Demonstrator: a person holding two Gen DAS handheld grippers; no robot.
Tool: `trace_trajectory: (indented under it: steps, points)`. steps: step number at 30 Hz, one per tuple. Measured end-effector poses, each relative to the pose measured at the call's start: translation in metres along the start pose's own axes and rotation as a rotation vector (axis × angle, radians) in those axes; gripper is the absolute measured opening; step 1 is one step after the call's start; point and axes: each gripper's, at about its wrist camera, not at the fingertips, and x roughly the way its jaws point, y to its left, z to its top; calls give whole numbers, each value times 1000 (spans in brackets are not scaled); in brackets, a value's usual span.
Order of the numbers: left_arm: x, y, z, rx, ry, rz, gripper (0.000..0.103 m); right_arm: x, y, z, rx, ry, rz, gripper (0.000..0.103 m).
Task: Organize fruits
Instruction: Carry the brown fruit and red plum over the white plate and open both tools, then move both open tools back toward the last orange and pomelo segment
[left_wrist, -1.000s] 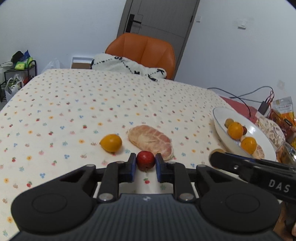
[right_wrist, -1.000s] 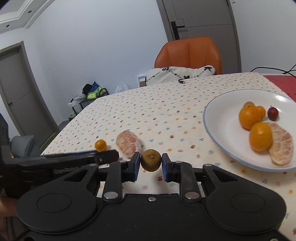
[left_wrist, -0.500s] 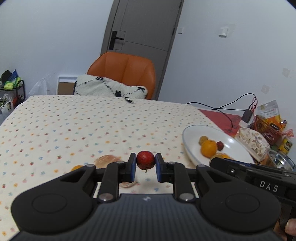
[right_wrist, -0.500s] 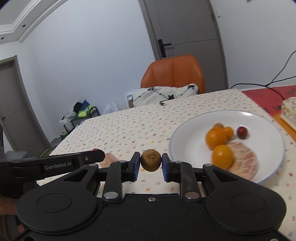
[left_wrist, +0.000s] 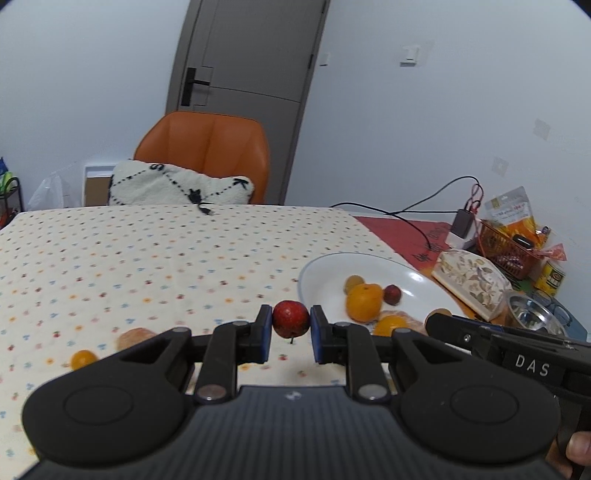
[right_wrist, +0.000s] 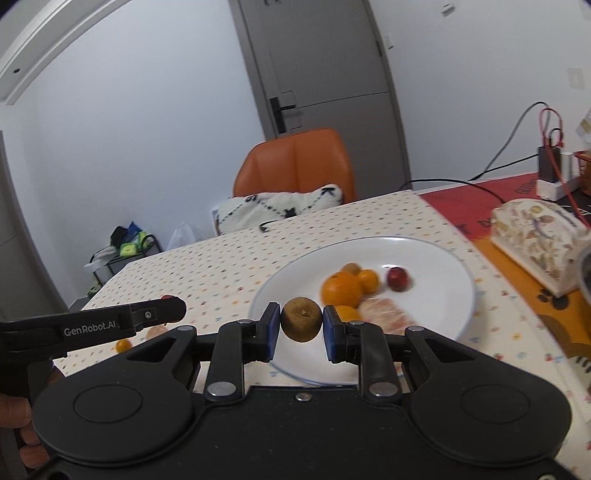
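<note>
- My left gripper (left_wrist: 291, 334) is pinched tight on a small red fruit (left_wrist: 290, 318), held in the air just short of the white plate (left_wrist: 321, 266).
- My right gripper (right_wrist: 300, 336) is clamped on a small brown fruit (right_wrist: 301, 324), hanging over the plate's near rim.
- Both fruits look light, round and firm-skinned, so I judge they could roll out of the flat pads; gripping across the widest part suits them.
- An orange (left_wrist: 364, 301) and other fruit already lie on the plate; a small orange fruit (left_wrist: 84, 359) and a peeled one (left_wrist: 136, 336) wait on the tablecloth (left_wrist: 147, 266).

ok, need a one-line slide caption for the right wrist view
Right gripper pinching a small brown fruit over the near rim of the white plate already holding oranges and a red fruit.
</note>
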Motion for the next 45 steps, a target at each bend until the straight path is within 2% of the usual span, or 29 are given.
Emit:
trace_trajectory:
  steps: [17,25,27,29,32,34,35,39,44,45]
  points:
    - [34,-46,-4,73,53,-30,20,-9,-53,-4,70,-22,-70,23]
    - [45,-54,-5,96,64,12,23,0,-63,-10,94,-6,-66,23]
    - [45,-53,-5,98,73,16,29,2,-65,-9,96,-11,-68,23]
    - [42,-50,-4,94,63,27,51,4,-67,-8,98,-13,-74,23]
    - [34,-45,-4,87,28,58,72,8,-69,-7,98,-13,-82,26]
    - [28,-40,-4,77,14,77,79,8,-68,-7,98,-25,-86,31]
    - [26,-37,-4,70,9,84,80,7,-67,-7,96,-25,-84,32]
    - [19,-25,-3,47,6,108,84,2,-62,-6,94,-45,-82,56]
    - [7,-8,-4,19,-16,144,90,-2,-48,-5,77,-50,-59,64]
    - [6,-5,-5,15,-19,153,91,-3,-44,-5,73,-52,-53,69]
